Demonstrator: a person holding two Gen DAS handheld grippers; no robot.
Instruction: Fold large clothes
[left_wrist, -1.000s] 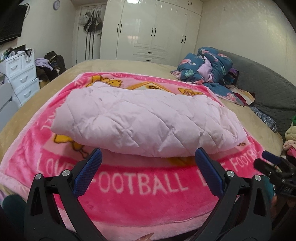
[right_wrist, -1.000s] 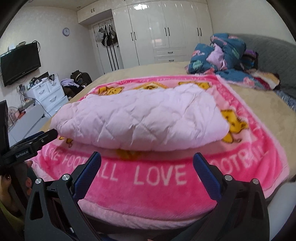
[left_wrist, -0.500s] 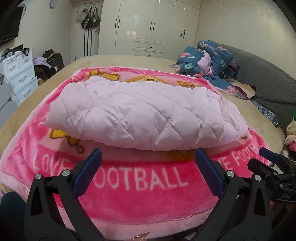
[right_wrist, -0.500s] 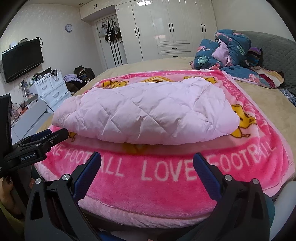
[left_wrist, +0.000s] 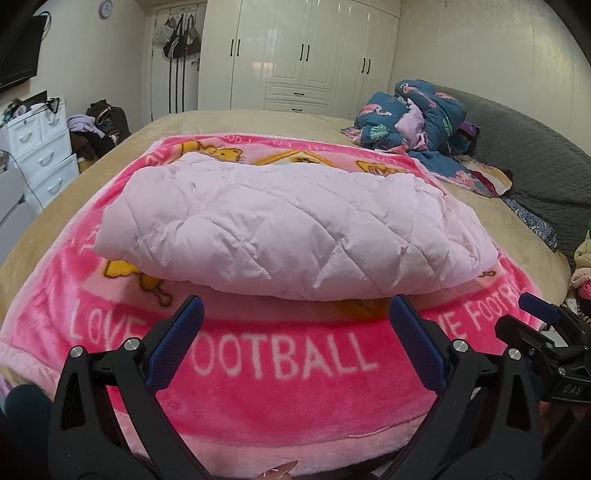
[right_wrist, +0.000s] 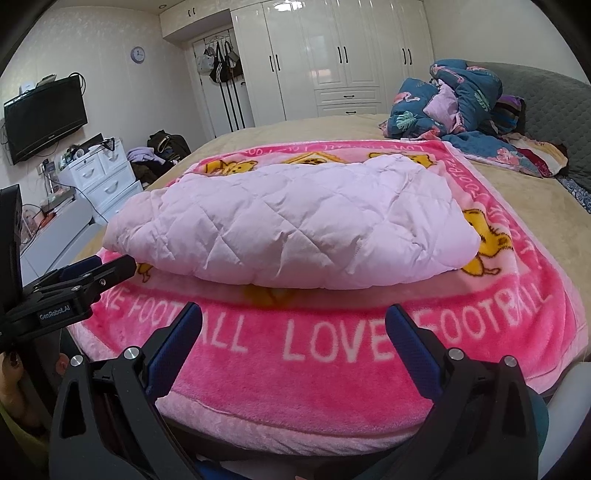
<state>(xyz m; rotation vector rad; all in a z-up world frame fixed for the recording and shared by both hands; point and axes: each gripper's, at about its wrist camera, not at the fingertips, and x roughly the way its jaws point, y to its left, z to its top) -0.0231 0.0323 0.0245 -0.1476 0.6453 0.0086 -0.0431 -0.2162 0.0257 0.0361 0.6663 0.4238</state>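
A pale pink quilted garment lies folded into a thick bundle across a bright pink "LOVE FOOTBALL" blanket on the bed. My left gripper hovers open over the blanket's near edge, short of the bundle, with nothing between its blue pads. My right gripper is open too, equally short of the bundle and empty. Each gripper shows at the edge of the other's view: the right one at the right, the left one at the left.
The tan bed extends behind the blanket. A heap of blue patterned bedding lies at its far right by a grey headboard. White drawers, a wall TV and white wardrobes stand around.
Both grippers have moved slightly closer to the bed and lower; the bundle looms larger. The garment has not moved and both grippers stay open.
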